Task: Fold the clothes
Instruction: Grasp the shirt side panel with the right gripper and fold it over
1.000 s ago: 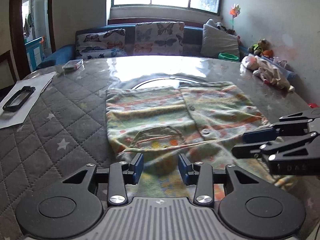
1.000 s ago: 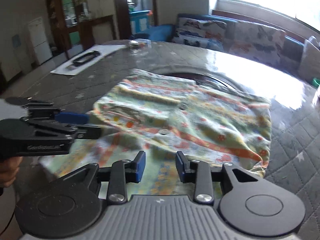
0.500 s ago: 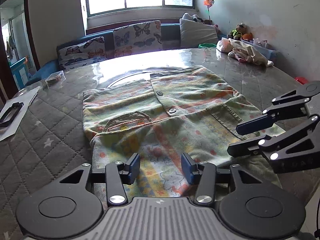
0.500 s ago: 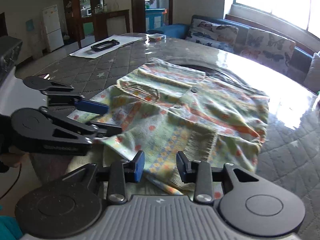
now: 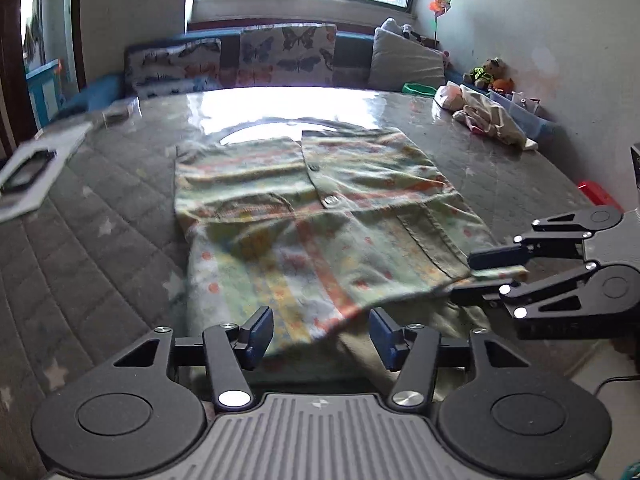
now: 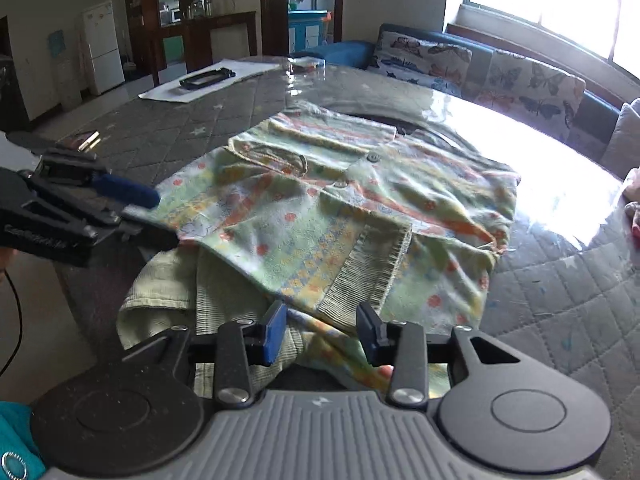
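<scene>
the patterned shirt (image 5: 320, 216) lay spread on the quilted surface (image 5: 100, 240) ahead of both grippers, its near hem folded over and draped off the edge. the left gripper (image 5: 320, 334) stood open over that hem. the right gripper (image 6: 320, 334) was open too, with cloth lying between its 2 fingers.

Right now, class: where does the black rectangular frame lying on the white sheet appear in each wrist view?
Left wrist view: black frame at the far left edge, mid-height, blurred.
Right wrist view: it sits upper left, beyond the patterned shirt.
Shared landmark: the white sheet under it, on the quilted table.
</scene>
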`<state>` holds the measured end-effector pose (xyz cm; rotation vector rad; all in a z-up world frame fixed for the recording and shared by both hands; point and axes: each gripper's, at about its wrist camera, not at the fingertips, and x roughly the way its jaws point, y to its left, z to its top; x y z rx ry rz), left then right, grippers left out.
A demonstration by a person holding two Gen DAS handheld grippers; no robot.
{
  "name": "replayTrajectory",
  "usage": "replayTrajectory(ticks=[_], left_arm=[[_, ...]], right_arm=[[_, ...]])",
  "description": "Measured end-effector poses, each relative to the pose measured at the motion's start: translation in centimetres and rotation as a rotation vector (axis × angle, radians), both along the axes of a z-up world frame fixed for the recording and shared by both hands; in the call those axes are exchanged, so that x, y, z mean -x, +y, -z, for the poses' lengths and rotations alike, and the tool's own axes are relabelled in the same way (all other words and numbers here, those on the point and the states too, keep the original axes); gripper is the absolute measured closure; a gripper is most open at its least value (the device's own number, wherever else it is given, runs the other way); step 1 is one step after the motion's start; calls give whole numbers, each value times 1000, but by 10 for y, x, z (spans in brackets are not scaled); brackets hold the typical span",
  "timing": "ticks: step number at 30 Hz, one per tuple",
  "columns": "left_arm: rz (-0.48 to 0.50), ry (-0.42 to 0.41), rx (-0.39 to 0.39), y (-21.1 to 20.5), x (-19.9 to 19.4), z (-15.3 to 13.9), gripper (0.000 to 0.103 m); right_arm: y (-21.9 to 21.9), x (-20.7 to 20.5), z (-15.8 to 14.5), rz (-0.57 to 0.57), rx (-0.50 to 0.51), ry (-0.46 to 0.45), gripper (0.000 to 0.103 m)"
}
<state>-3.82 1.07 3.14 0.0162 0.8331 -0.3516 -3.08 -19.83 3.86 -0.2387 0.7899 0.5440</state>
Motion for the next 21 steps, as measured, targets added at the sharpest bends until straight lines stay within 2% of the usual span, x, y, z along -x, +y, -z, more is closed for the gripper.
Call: replayTrajectory(ticks=[10,12,13,14,17,21], left_arm=[[60,187,52,-16,3,17,47],[71,186,53,-18,5,16,60],[80,191,58,-19,5,16,72],[89,196,64,-19,5,15,77],[102,182,66,-21,5,9,86],[108,132,92,-19,-3,-9,88]], right_arm=[[-13,28,-6,-64,97,-33,54],[-13,33,-3,-82,118,-40,53],[-13,36,-2,-91,129,-44,52],[-11,38,-1,-103,133,-48,52],[-8,43,3,-138,142,-58,47],[3,52,7,-208,177,-114,46]])
